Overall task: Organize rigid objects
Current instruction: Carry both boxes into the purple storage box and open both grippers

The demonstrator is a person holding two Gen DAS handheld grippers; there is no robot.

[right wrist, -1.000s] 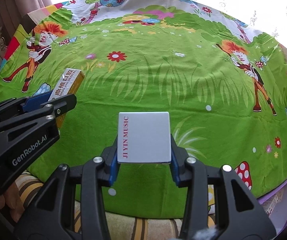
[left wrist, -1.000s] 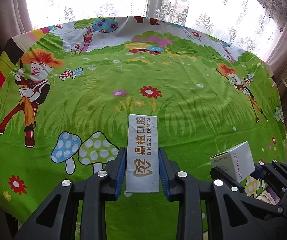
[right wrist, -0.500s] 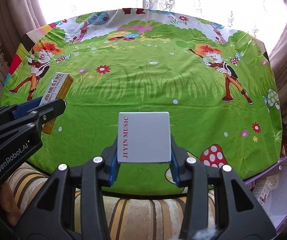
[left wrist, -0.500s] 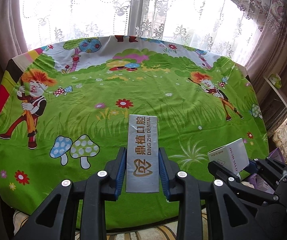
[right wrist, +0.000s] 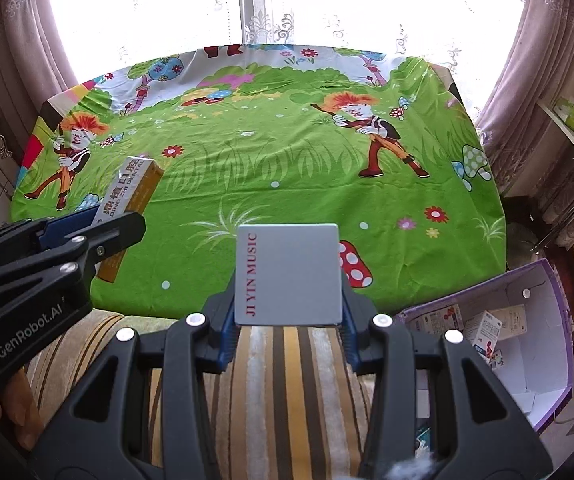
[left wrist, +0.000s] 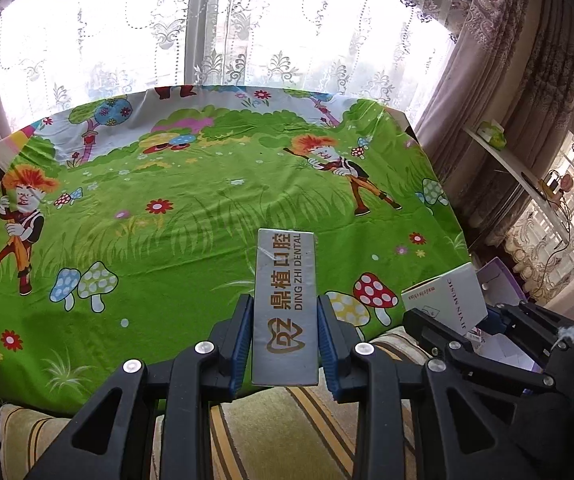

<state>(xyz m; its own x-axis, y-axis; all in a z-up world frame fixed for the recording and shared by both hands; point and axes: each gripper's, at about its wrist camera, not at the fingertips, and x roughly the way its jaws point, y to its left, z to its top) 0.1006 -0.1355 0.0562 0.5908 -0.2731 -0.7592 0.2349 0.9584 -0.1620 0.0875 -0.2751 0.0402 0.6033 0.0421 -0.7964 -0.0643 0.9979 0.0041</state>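
Observation:
My left gripper [left wrist: 285,354] is shut on a long grey dental box [left wrist: 285,304] marked DING ZHI DENTAL, held in the air over the table's near edge. It also shows in the right wrist view [right wrist: 133,196], at the left, with a yellow side. My right gripper [right wrist: 287,330] is shut on a square white box [right wrist: 289,276] marked JI YIN MUSIC, held above the striped seat. That box also shows in the left wrist view [left wrist: 445,300], at the right. Both grippers are side by side, apart.
A table under a green cartoon cloth [right wrist: 271,168] fills the middle. A striped cushion [right wrist: 287,392] lies below the grippers. An open purple box [right wrist: 519,344] with several small packets stands at the lower right. Lace curtains and a window lie behind the table.
Both grippers have pulled back and up from the table with their boxes. More of the table, the cushion and the purple box have come into view.

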